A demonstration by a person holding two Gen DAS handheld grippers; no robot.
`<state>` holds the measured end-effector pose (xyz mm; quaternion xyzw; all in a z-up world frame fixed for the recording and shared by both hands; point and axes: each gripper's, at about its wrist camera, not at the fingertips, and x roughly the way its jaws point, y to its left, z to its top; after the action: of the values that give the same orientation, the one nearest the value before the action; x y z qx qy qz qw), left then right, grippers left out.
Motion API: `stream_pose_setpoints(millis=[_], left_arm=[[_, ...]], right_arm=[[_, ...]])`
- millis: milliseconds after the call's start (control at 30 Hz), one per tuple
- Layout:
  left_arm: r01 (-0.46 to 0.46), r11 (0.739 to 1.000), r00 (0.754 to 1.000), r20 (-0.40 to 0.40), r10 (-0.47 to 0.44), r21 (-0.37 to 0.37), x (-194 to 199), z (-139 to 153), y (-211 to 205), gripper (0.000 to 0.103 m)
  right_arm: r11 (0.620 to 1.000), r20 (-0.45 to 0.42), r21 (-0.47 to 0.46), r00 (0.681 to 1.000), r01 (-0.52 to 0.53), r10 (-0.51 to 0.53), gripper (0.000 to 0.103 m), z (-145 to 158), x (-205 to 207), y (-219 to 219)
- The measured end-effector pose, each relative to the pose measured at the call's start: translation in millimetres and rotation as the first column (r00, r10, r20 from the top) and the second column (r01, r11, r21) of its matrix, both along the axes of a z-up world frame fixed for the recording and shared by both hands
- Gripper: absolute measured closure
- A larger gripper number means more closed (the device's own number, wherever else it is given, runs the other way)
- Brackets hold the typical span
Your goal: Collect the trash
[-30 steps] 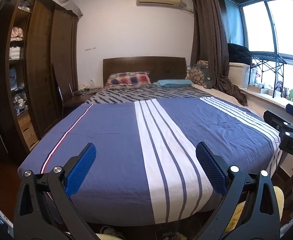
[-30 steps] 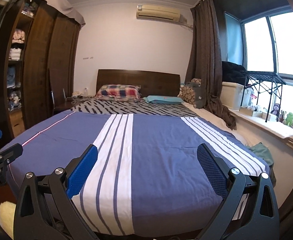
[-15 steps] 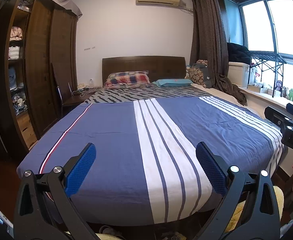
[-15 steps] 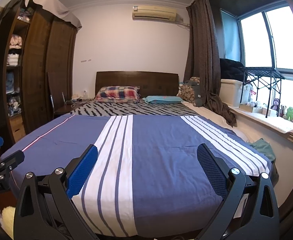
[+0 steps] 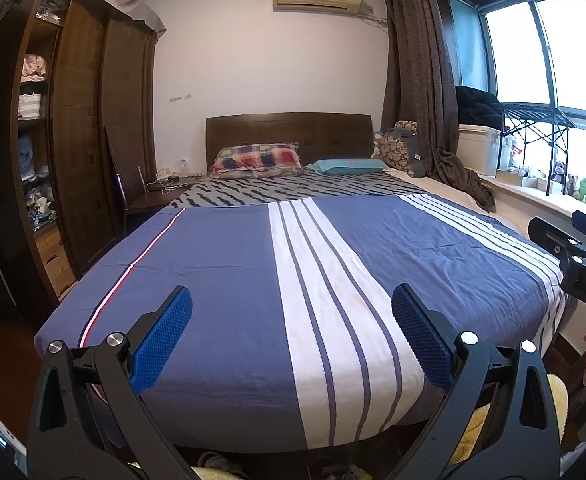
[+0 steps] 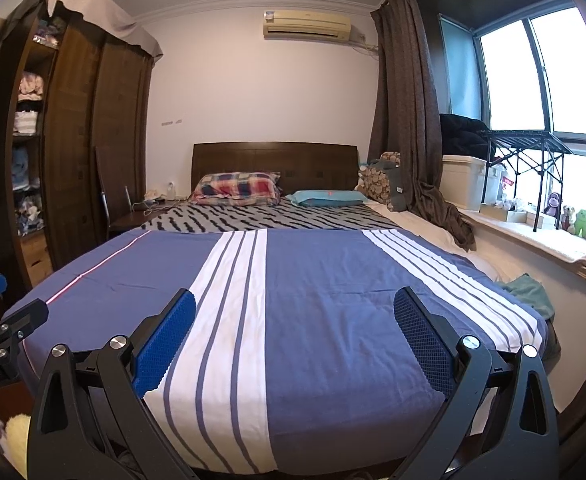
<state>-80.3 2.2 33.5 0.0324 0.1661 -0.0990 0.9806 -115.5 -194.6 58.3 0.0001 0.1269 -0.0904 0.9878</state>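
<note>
Both views have risen slightly above the bed's [image 5: 221, 280] foot edge; left gripper [image 5: 291, 320] and right gripper [image 6: 295, 320] gape empty (side by side).

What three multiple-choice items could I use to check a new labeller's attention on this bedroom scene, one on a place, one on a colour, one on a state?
1. Where is the air conditioner?
A. On the windowsill
B. High on the wall above the headboard
C. Inside the wardrobe

2. What colour is the flat pillow beside the plaid pillow?
A. Teal
B. Yellow
C. Black

3. How do the two claws stand?
A. Both shut
B. Left shut on a wrapper
C. Both open and empty

Answers:
1 B: the air conditioner hangs near the ceiling over the headboard.
2 A: the flat pillow is teal next to the plaid pillow.
3 C: the left claw and right claw show wide gaps with only the bedspread between.
</note>
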Motion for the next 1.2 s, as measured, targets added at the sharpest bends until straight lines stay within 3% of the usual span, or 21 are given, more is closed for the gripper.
stream_pose_setpoints(millis=[1200], left_arm=[[-0.005, 1.000, 1.000, 0.000, 0.005, -0.002, -0.2, 0.1, -1.1, 0.008]], right_arm=[[1.000, -0.002, -0.002, 1.000, -0.009, 0.009, 0.003, -1.3, 4.4, 3.0]])
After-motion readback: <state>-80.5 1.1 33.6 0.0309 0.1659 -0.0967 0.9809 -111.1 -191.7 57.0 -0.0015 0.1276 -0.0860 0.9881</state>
